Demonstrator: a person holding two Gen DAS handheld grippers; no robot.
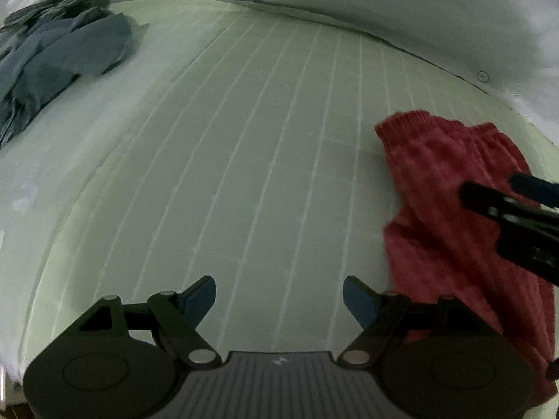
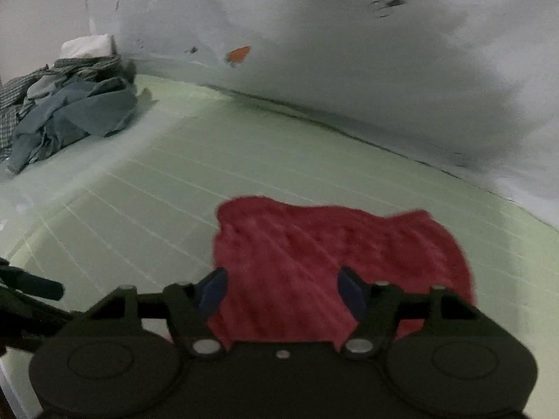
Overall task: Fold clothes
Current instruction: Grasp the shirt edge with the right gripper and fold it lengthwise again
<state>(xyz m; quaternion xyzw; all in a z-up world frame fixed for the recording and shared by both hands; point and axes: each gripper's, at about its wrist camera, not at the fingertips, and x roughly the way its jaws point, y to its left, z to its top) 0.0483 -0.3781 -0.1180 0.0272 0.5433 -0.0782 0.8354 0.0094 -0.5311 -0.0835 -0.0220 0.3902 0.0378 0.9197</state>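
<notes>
A red ribbed garment (image 2: 335,255) lies crumpled on the pale green striped bed sheet (image 1: 244,174). In the left wrist view the red garment (image 1: 450,195) is at the right. My right gripper (image 2: 281,291) is open and hovers just over the garment's near part, holding nothing. It also shows in the left wrist view (image 1: 489,192), over the garment. My left gripper (image 1: 279,296) is open and empty above the bare sheet, left of the garment. Part of it shows at the left edge of the right wrist view (image 2: 31,289).
A heap of grey-blue and checked clothes (image 1: 52,56) lies at the far left of the bed; it also shows in the right wrist view (image 2: 66,111). A white folded item (image 2: 87,45) sits behind it. A pale wall (image 2: 349,52) runs along the bed's far side.
</notes>
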